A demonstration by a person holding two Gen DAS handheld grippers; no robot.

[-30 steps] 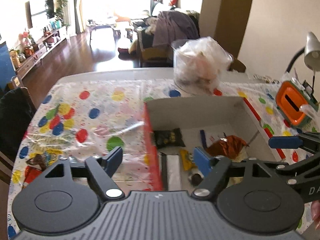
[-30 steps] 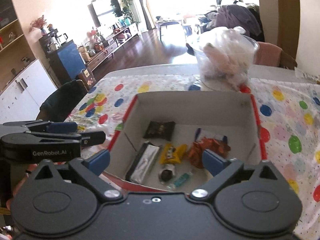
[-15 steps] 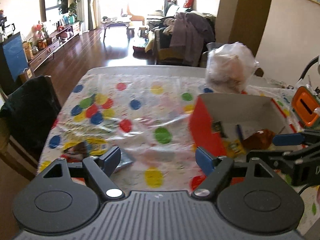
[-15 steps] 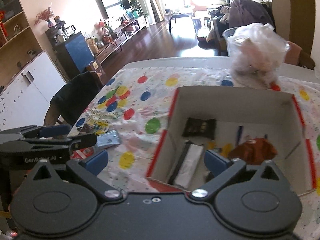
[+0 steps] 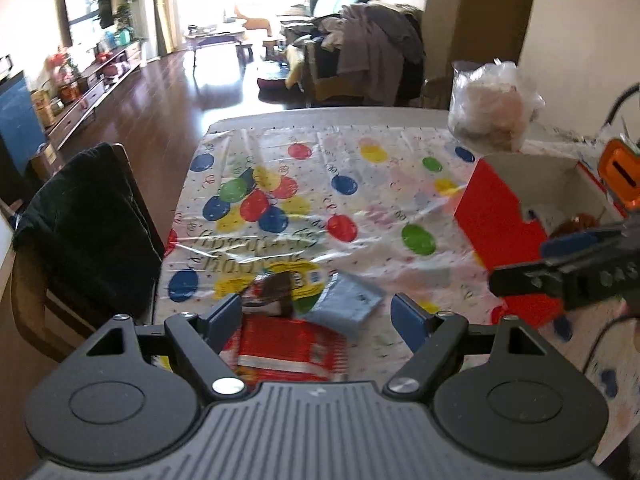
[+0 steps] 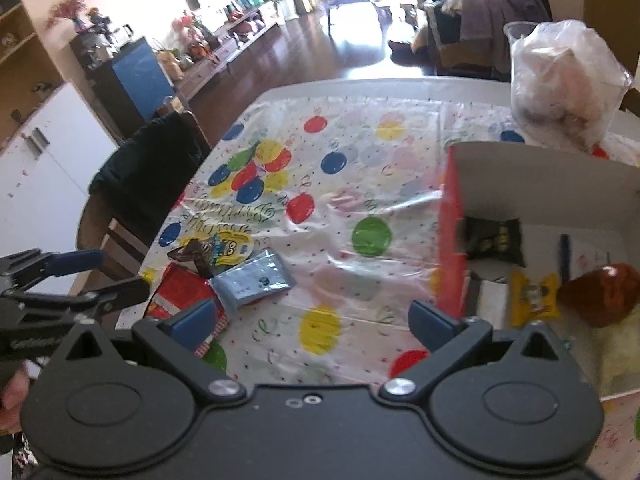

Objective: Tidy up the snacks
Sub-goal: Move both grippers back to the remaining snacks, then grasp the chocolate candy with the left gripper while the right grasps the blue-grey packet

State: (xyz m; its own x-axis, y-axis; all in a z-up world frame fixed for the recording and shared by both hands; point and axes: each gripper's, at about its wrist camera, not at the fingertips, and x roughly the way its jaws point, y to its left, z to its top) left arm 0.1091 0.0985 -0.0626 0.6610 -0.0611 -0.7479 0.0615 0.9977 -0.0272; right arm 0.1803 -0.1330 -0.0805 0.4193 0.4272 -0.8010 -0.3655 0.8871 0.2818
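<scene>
A: I am holding the left hand-held gripper (image 5: 318, 316) spread wide, gripping nothing, above a red packet (image 5: 286, 350), a brown wrapper (image 5: 274, 290) and a grey-blue pouch (image 5: 348, 298) on the surface (image 5: 360, 184).

B: I am keeping the right hand-held gripper (image 6: 314, 318) wide too (nothing held); the red box (image 6: 452, 248) is sitting just right, snacks inside.

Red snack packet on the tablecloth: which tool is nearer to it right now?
Left. The left tool hangs open right over the red snack packet. The right tool is open over bare tablecloth, between the packet and the box.
</scene>
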